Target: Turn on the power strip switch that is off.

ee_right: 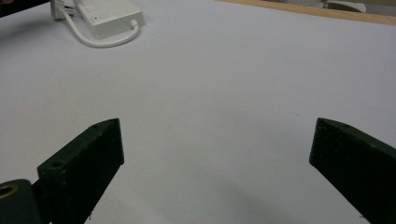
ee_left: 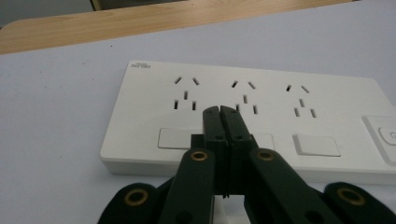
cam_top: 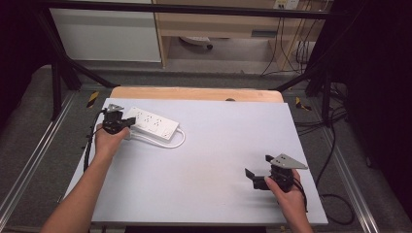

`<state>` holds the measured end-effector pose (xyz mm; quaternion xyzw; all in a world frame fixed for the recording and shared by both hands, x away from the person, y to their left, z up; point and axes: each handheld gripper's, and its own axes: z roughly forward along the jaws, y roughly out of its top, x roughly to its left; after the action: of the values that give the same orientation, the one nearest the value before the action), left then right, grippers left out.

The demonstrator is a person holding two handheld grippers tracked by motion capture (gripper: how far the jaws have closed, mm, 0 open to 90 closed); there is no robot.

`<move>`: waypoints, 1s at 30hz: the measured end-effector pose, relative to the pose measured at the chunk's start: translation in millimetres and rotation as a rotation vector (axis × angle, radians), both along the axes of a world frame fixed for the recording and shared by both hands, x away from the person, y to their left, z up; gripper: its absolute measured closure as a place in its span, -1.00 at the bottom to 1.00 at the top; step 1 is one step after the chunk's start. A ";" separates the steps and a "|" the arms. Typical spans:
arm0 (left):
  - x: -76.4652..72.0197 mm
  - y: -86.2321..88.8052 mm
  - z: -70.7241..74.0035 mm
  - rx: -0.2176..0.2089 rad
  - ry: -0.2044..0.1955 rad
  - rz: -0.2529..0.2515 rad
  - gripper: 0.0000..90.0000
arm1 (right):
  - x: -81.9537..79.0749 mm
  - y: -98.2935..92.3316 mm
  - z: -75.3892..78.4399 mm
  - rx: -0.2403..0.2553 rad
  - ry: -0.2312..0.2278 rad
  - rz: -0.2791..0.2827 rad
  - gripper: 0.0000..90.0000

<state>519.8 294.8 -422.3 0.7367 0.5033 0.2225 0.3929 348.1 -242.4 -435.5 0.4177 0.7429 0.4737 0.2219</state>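
White power strip (ee_left: 243, 112), left gripper (ee_left: 220, 110) jaws closed, seemingly touching

The power strip (cam_top: 151, 124) lies on the table (cam_top: 218, 160), in its far-left part. Its cable (cam_top: 172, 143) loops along the strip's near side, touching the tabletop. The left gripper (cam_top: 130, 121) sits at the strip's left end, its tips over the strip's top face. The right gripper (cam_top: 255, 175) is well apart from the strip, toward the table's near-right corner.
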 end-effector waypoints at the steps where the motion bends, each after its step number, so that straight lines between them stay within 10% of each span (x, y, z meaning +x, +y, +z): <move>1: 0.2 -0.4 -0.3 0.001 0.000 -0.001 1.00 | -0.2 0.0 0.0 0.000 0.001 0.000 -0.93; 30: 9.1 0.4 -10.0 0.028 -0.019 0.017 1.00 | -0.1 -0.4 -0.9 0.001 0.007 -0.004 -0.93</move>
<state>528.9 295.2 -432.3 0.7357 0.5025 0.2398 0.3856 348.0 -242.9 -436.4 0.4210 0.7425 0.4723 0.2200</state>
